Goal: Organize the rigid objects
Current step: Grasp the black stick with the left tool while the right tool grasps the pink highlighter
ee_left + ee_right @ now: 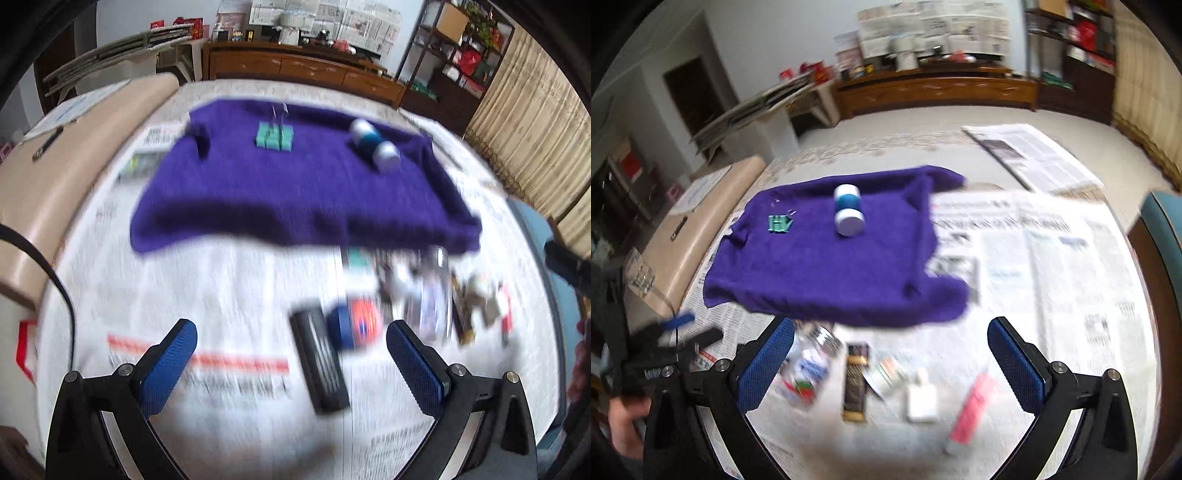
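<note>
A purple cloth (295,184) lies on a newspaper-covered table; it also shows in the right wrist view (827,266). On it lie green binder clips (274,136) (778,223) and a blue-and-white jar (373,144) (848,209) on its side. My left gripper (291,343) is open above a black rectangular object (319,363) and an orange-and-blue round object (356,326). My right gripper (891,339) is open above a dark bar (856,380), a white bottle (922,397), a pink tube (971,410) and small packets (809,369).
A beige cabinet (55,177) stands left of the table, with a glass (641,277) on it. A wooden sideboard (303,70) and shelves (465,55) stand behind. The left gripper (665,354) shows at the right view's left edge. A blue chair (1163,229) is at right.
</note>
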`<state>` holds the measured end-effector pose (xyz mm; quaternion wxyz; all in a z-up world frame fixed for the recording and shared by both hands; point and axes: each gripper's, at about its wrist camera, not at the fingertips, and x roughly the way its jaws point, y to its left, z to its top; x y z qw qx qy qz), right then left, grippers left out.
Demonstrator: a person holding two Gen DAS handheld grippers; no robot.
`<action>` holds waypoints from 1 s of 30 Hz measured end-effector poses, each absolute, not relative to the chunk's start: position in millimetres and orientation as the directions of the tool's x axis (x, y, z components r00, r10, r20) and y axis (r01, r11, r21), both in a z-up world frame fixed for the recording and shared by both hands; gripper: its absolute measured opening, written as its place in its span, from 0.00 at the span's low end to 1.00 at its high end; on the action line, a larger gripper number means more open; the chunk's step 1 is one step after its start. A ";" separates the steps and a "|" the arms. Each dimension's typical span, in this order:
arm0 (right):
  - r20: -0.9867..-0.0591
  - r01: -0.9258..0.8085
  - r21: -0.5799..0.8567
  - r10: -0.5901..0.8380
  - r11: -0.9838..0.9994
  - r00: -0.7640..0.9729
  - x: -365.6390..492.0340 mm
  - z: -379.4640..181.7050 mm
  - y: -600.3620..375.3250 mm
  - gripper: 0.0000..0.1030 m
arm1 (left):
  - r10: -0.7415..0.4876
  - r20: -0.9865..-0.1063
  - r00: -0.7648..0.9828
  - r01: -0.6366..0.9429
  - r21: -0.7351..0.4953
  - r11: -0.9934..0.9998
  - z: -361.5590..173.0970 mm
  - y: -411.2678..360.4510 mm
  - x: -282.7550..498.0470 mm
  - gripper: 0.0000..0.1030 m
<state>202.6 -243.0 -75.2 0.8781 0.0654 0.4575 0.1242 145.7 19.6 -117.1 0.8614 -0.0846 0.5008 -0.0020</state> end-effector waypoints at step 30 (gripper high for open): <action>-0.790 -0.013 0.269 0.228 0.963 0.569 175.3 -113.3 -318.3 1.00 | -0.004 -0.800 0.601 -0.058 -0.048 0.997 -134.3 -1.9 128.9 0.21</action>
